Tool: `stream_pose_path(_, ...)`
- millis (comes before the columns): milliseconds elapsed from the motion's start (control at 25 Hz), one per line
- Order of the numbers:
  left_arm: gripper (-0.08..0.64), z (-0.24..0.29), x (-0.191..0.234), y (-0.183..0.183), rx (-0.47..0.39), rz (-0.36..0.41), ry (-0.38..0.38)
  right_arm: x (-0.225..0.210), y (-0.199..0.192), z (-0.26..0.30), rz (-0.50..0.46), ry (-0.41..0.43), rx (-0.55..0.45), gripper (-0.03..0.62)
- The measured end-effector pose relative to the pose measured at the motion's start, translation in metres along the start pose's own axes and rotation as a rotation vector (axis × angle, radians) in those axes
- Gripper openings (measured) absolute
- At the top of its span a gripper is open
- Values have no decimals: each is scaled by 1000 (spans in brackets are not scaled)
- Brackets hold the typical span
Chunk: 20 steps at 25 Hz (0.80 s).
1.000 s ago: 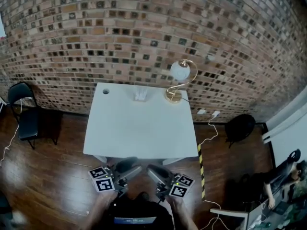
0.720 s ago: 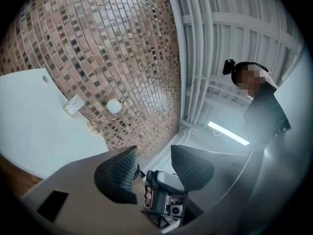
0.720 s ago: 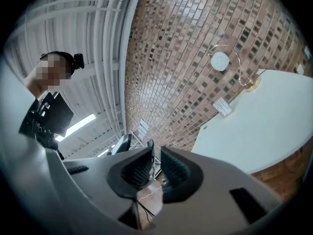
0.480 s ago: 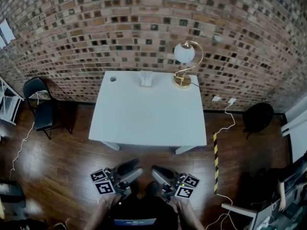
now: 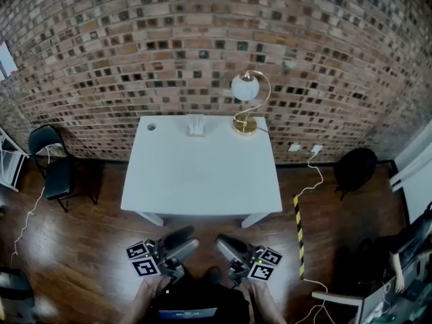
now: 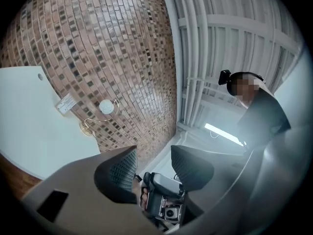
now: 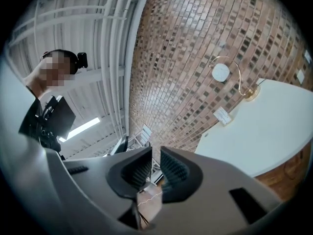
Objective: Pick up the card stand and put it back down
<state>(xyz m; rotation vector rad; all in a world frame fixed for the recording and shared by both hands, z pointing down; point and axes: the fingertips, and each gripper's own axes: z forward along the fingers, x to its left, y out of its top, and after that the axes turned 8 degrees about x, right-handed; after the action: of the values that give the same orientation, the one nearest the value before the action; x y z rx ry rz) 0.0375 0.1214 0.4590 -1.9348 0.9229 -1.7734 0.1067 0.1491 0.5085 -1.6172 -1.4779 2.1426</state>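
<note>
The left gripper (image 5: 181, 240) was held low near the person's body, its jaws standing well apart with nothing between them; through the gap only the other gripper showed. The right gripper (image 5: 227, 244), just beside it, had its jaws drawn almost together on nothing. Ahead of both sets of jaws lay a strip of wooden floor (image 5: 88, 248), then the white table (image 5: 202, 181). The card stand (image 5: 196, 125) stood well ahead of the jaws, at the table's far edge against the brick wall (image 5: 135, 52), with a brass globe lamp (image 5: 246, 103) just beside it on the right.

The stand looked like a small, clear plastic holder: probably light, stiff and rather slick, and easy to tip. A gentle pinch across its upright panel, low near the base, seemed the safest hold.

Compared with a second earlier, the table sat a little further from the jaws, with more floor showing between them. The chair (image 5: 50, 157) on the left was fuller in view. Both grippers kept the same openings.
</note>
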Motion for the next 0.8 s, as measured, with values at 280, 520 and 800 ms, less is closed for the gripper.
stream_pose_path(280,210,-15,6,14,-16,24,-9,5,3,24,-18,4,27,64)
stream_pose_path(520,213,-26,10,27,-64,-4,-31,9,-3,34,-7,-7,40,64)
stream_pose_path(800,215,-32,17,25,-69,-31,-26,16,-3,38,-22,-16,50,64)
